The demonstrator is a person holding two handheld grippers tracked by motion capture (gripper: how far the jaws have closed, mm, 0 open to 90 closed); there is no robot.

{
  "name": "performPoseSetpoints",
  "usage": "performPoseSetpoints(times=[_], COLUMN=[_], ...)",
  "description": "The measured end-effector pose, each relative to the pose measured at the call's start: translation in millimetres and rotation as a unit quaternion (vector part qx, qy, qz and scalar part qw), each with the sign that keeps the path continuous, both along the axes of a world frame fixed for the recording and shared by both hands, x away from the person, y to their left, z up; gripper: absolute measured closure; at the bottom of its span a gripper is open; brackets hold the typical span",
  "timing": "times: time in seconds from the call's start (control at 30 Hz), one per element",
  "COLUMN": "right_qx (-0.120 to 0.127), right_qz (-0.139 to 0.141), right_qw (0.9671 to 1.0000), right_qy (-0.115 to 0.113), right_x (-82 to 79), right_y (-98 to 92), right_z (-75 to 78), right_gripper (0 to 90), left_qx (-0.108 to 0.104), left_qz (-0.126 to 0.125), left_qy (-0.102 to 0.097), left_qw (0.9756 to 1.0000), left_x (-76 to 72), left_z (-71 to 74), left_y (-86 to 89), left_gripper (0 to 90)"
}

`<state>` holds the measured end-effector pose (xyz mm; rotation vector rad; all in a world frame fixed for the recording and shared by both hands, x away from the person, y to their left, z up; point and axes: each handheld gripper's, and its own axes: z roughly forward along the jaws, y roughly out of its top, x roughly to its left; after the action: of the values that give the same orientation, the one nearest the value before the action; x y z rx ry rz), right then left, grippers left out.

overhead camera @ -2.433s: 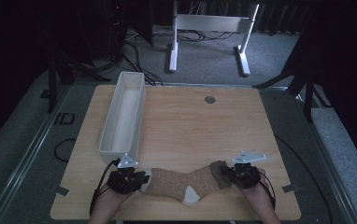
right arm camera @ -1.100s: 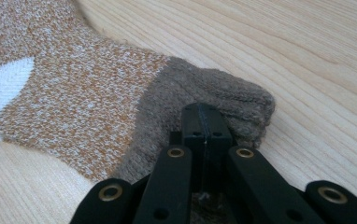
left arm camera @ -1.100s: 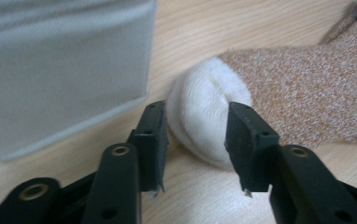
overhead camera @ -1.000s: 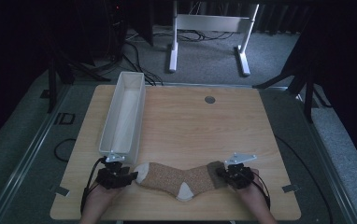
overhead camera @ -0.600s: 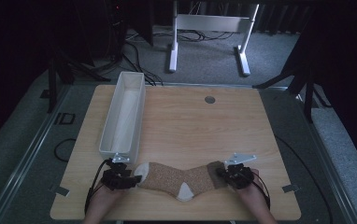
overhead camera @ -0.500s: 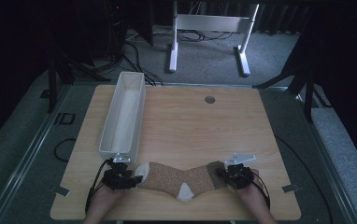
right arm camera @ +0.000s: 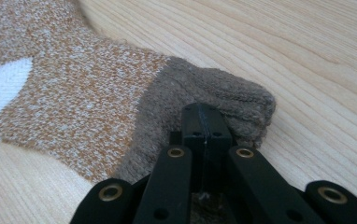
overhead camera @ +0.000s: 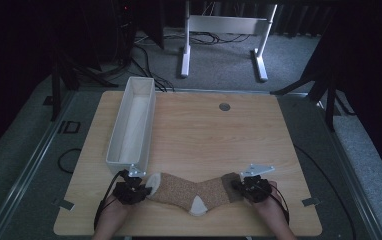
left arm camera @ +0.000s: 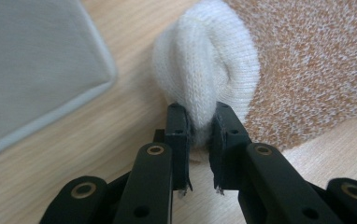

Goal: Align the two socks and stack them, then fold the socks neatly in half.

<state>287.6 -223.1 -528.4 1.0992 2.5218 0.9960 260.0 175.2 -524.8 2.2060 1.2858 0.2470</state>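
The right gripper (right arm camera: 203, 122) has its black jaws pressed together on the grey-brown ribbed cuff (right arm camera: 223, 100) of a speckled orange-brown sock (right arm camera: 74, 98) (a white heel patch (right arm camera: 1, 88) shows at the left edge), which lies flat on the pale wooden table (right arm camera: 307, 56).

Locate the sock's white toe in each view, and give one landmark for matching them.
High view: white toe at the sock's left end, beside the left tool.
Left gripper view: centre top, pinched between the jaws.
Right gripper view: not in it.
Shared landmark: the sock's speckled brown knit.
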Motion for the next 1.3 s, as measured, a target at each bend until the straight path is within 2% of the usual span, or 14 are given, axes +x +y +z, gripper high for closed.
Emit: performPoseSetpoints(times=[0.13, 0.3, 0.43, 0.53, 0.57, 0.67, 0.97, 1.23, 1.3], right_qx=[0.0, -0.007, -0.005, -0.003, -0.003, -0.004, 0.0, 0.0, 0.001], right_qz=[0.012, 0.017, 0.016, 0.016, 0.016, 0.016, 0.012, 0.012, 0.012], right_qw=[0.9999, 0.9998, 0.9999, 0.9999, 0.9999, 0.9999, 0.9999, 0.9999, 0.9999], right_qy=[0.002, 0.001, 0.001, 0.001, 0.002, 0.002, 0.003, 0.001, 0.001], right_x=[0.0, -0.3, -0.2, -0.4, -0.3, -0.3, -0.4, -0.7, -0.6], right_y=[5.7, 12.8, 12.5, 12.3, 12.3, 12.3, 12.8, 12.9, 12.8], right_z=[0.9, 1.0, 0.7, 0.5, 0.5, 0.6, 0.1, -0.1, -0.2], right_gripper=[90.0, 90.0, 90.0, 90.0, 90.0, 90.0, 90.0, 90.0, 90.0], left_qx=[-0.008, -0.003, 0.016, 0.042, 0.043, 0.043, 0.02, 0.013, 0.013], left_qz=[0.014, 0.009, -0.005, -0.017, -0.018, -0.023, -0.037, -0.067, -0.069], left_qy=[-0.004, -0.015, -0.024, -0.038, -0.042, -0.042, -0.039, -0.048, -0.049], left_qw=[0.9999, 0.9999, 0.9996, 0.9982, 0.998, 0.9979, 0.9984, 0.9965, 0.9963], left_x=[1.7, 0.2, 1.1, 0.6, 0.7, 3.2, 8.3, 12.4, 12.9], left_z=[8.2, 24.7, 41.7, 56.2, 58.7, 67.0, 83.8, 98.1, 99.1], left_y=[7.5, 5.9, -2.1, -13.7, -15.5, -19.6, -36.2, -64.6, -67.1], left_gripper=[80.0, 80.2, 80.4, 80.4, 80.4, 80.4, 80.3, 80.3, 80.3])
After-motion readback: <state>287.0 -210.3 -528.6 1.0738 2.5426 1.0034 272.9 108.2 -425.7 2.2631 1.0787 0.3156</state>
